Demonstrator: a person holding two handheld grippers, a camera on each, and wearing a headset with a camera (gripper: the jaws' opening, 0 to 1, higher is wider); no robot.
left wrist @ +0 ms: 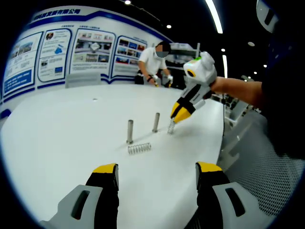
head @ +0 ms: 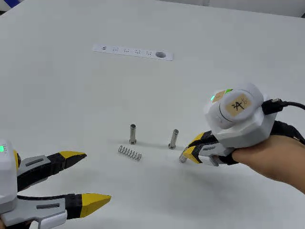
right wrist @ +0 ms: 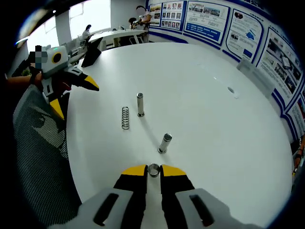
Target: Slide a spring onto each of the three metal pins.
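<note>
Two metal pins stand upright on the white table. The right-hand pin is just beside the right gripper, whose yellow-tipped jaws are clamped on one held spring. The left-hand pin has a second, loose spring lying on its side just in front of it. The left gripper hovers well apart, jaws spread wide and holding nothing. A tan label on the right gripper bears handwriting too unclear to read, and the text on the blue wall posters is too small to read. One white power strip lies farther back
</note>
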